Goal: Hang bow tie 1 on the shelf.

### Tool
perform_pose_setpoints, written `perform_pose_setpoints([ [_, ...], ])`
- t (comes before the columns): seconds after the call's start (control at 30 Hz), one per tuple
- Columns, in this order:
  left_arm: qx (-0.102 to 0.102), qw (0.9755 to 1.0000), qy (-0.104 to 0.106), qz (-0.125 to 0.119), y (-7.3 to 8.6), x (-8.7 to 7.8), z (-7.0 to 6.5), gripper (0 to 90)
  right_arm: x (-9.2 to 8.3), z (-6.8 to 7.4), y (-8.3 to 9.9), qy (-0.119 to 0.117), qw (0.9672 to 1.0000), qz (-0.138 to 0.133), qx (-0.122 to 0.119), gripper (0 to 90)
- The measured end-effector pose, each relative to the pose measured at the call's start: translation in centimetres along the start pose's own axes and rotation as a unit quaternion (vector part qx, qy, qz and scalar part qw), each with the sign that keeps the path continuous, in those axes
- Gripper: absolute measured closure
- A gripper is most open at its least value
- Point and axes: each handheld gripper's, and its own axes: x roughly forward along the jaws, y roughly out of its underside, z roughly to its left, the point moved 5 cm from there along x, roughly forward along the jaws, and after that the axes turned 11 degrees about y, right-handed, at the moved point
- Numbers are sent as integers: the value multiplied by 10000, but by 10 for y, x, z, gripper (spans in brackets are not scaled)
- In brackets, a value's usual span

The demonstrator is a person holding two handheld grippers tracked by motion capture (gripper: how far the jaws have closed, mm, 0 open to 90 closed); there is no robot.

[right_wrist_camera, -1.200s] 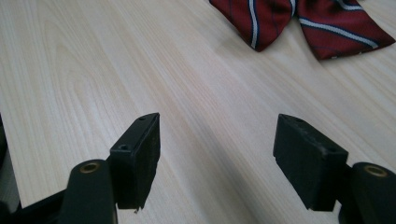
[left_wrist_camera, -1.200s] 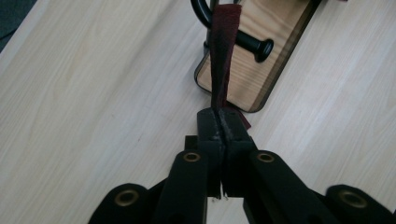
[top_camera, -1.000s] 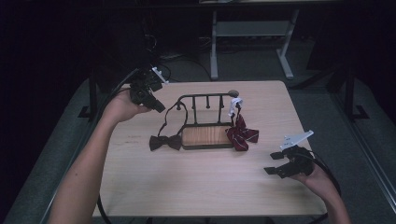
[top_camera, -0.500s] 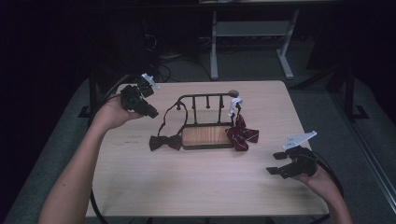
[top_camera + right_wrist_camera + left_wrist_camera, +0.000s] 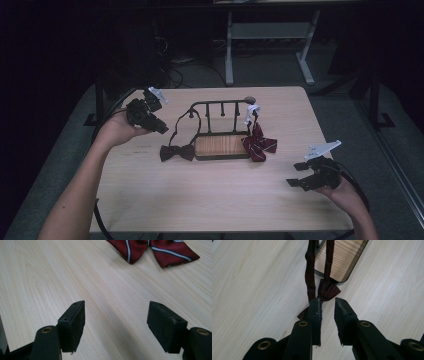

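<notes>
Since the earlier frame our left claw [image 5: 161, 128] has drawn back from the rack [image 5: 220, 107] toward the table's left edge and sunk a little, and its jaws have just been opening; nothing sits between them now, though the gap is narrow. The right claw [image 5: 299, 175] has kept its place near the table's right front corner, its jaws spread wide over bare wood. The dark bow tie [image 5: 177, 152] lies flat on the table [image 5: 210, 200] just left of the rack's wooden base [image 5: 221, 147], touching or nearly touching it, while its neck strap [image 5: 176, 125] runs up in a loop and hangs over the left end of the black metal rail. In the left gripper view the two strap runs rise side by side from the knot [image 5: 327, 290], with the claw's tips just short of it. A red striped bow tie [image 5: 260, 145] sits at the rack's right end, partly on the base, hanging by a white clip. We judge the dark tie to be light, soft and limp: the fabric will fold and slide under any pull, and the thin strap will drag it off the rail easily. The firmest place to take hold looks like the stitched centre knot, where the cloth is thickest; pinching a wing would probably just crumple it.
</notes>
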Motion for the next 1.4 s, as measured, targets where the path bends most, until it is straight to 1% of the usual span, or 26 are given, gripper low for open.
perform_pose_setpoints([
  [0.07, 18, 10000, 5, 21, 2, 1, 0, 747, 0, 0, 0, -1, 10000, 5, 9, 305],
  [0.27, 32, 10000, 55, -21, 7, 4, -4, 731, 0, 0, 0, 7, 10000, 8, 0, 303],
  [0.3, 58, 9999, 94, -16, 8, 5, -5, 731, 0, 0, 0, 10, 10000, 9, 6, 303],
  [0.33, 54, 9999, 122, -67, 10, 6, -8, 731, 0, 0, 0, 17, 10000, 5, 9, 302],
  [0.37, 92, 9999, 127, -58, 10, 6, -9, 730, 0, 0, 0, 21, 10000, -5, -1, 303],
  [0.5, 125, 9998, 141, -82, 12, 7, -12, 727, -2, 0, -1, 23, 10000, -13, -2, 302],
  [1.0, 143, 9998, 129, -95, 28, 13, -18, 670, 0, 0, 1, 31, 10000, 34, 15, 301],
  [1.03, 144, 9997, 167, -98, 30, 15, -19, 670, 0, 0, 1, 29, 10000, 34, 18, 300],
  [1.13, 151, 9997, 158, -81, 33, 16, -20, 670, 0, 0, 1, 28, 10000, 32, 12, 300],
  [1.4, 145, 9998, 117, -110, 40, 22, -22, 633, 1, 1, 1, 25, 10000, 41, 23, 300],
])
